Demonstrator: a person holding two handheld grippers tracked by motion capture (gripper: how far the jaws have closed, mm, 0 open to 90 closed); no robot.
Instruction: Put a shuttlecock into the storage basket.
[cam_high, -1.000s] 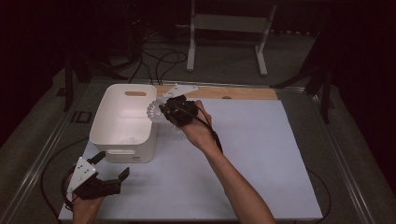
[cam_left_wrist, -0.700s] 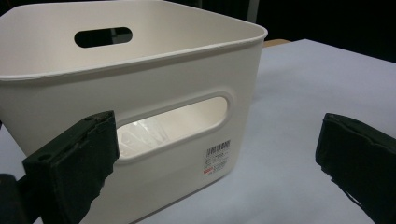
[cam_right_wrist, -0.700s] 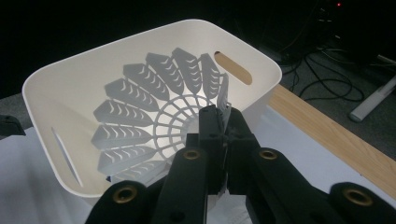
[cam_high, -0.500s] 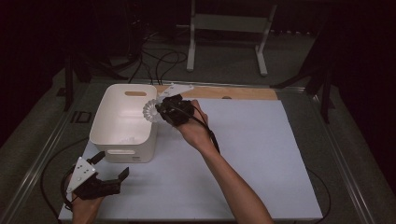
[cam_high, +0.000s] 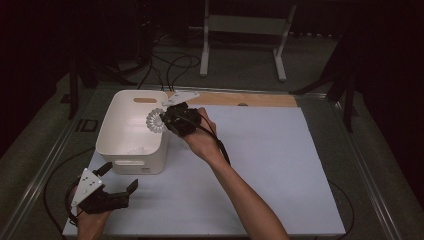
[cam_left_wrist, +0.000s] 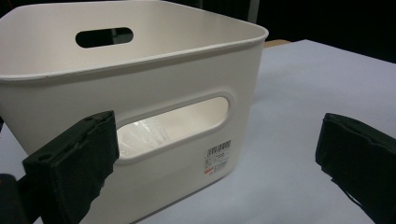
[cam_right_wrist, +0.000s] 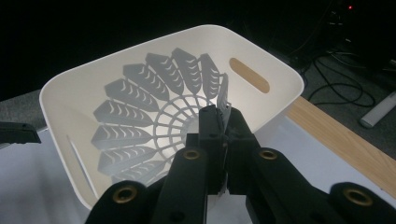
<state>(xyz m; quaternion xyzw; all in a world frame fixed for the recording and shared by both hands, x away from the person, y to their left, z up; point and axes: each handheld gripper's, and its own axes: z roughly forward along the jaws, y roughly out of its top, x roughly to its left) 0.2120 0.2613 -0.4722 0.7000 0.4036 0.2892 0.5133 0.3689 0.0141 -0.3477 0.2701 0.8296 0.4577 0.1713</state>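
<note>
right gripper view (cam_right_wrist: 219, 122) shows fingers pinching shuttlecock (cam_right_wrist: 154, 121) skirt.

White bin (cam_high: 131, 150) close before left gripper (cam_high: 112, 187).

The bin (cam_left_wrist: 154, 88) looks like smooth, matt white plastic. Ahead of the right gripper (cam_right_wrist: 222, 122), the shuttlecock (cam_right_wrist: 144, 126) is thin translucent plastic; bare wood (cam_right_wrist: 345, 140) lies beside it.

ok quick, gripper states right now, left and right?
Left gripper: open, holding nothing, near the white bin.
Right gripper: shut on the shuttlecock skirt, over the bin.
</note>
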